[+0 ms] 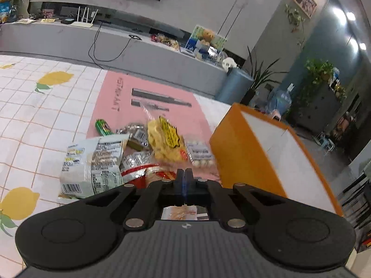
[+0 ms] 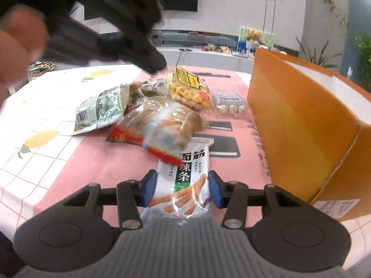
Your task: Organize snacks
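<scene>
A pile of snack packets lies on the pink mat (image 1: 148,85): a yellow puff bag (image 1: 165,139), a pale green-white bag (image 1: 92,162), a clear tray of white balls (image 1: 199,154) and a red-edged bag (image 2: 160,122). An orange box (image 1: 250,155) stands open to the right of them; it also shows in the right wrist view (image 2: 301,125). My left gripper (image 1: 184,173) is shut above the pile, with nothing visible between its fingers. My right gripper (image 2: 182,188) is open, its blue pads on either side of a white spicy-strip packet (image 2: 185,180) without touching it.
The table wears a white grid cloth with lemons (image 1: 34,97). A grey TV bench (image 1: 116,39) with a router, cables and clutter runs behind. Plants and a water bottle stand at the far right. The left gripper's body (image 2: 104,23) and a hand fill the right view's upper left.
</scene>
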The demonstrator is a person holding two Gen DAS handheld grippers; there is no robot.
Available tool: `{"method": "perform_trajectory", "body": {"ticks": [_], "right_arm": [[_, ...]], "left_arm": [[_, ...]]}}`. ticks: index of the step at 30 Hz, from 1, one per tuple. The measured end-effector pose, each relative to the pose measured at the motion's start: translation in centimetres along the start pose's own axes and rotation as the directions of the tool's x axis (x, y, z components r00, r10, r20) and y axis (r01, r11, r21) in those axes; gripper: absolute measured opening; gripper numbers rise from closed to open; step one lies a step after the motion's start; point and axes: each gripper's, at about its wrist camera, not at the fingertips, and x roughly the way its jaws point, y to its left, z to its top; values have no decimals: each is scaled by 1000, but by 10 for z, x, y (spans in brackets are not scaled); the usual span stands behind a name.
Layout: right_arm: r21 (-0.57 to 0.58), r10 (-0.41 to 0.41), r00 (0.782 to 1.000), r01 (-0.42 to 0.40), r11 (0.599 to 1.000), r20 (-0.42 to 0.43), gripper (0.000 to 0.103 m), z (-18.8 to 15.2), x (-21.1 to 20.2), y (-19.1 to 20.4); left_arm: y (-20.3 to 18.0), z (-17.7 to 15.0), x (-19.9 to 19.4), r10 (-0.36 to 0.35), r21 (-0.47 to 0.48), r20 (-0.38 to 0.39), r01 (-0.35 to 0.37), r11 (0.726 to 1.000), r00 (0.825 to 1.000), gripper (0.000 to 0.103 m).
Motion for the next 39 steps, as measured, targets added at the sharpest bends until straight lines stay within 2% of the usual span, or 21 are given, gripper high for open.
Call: {"method": "perform_trajectory", "body": {"ticks": [8, 19, 24, 26, 27, 28, 31, 34, 39], "right_arm": [[-12, -2, 1000, 3, 1000, 20, 47, 1, -6, 0], [-9, 9, 998, -8, 1000, 64, 47, 5, -18, -2], [-6, 8, 998, -8, 1000, 66, 47, 6, -20, -1], [-2, 12, 998, -12, 1000, 55, 47, 4, -18, -1], [-5, 13, 999, -13, 1000, 53, 47, 4, -18, -1], [-13, 11, 999, -11, 1000, 51, 47, 4, -17, 0], [-19, 8, 999, -7, 1000, 48, 47, 4, -17, 0], [-10, 6, 999, -5, 1000, 40, 47, 4, -17, -1], [-14, 3, 999, -3, 1000, 34, 47, 5, -16, 0]], "left_arm": [[10, 1, -13, -12, -33, -10, 12, 999, 1000, 0], [24, 0, -51, -32, -72, 32, 35, 997, 999, 0], [29, -3, -48, -30, -80, -7, 30, 996, 1000, 0], [29, -5, -36, -22, -61, -63, 18, 998, 998, 5], [28, -8, -28, -5, -48, -87, 1, 999, 996, 15], [27, -10, -21, 13, -32, -103, -17, 999, 995, 31], [22, -17, -5, 64, 56, -129, -58, 997, 990, 53], [17, -21, 6, 135, 137, -116, -119, 983, 984, 59], [18, -29, 27, 168, 155, -164, -143, 978, 972, 67]]}}
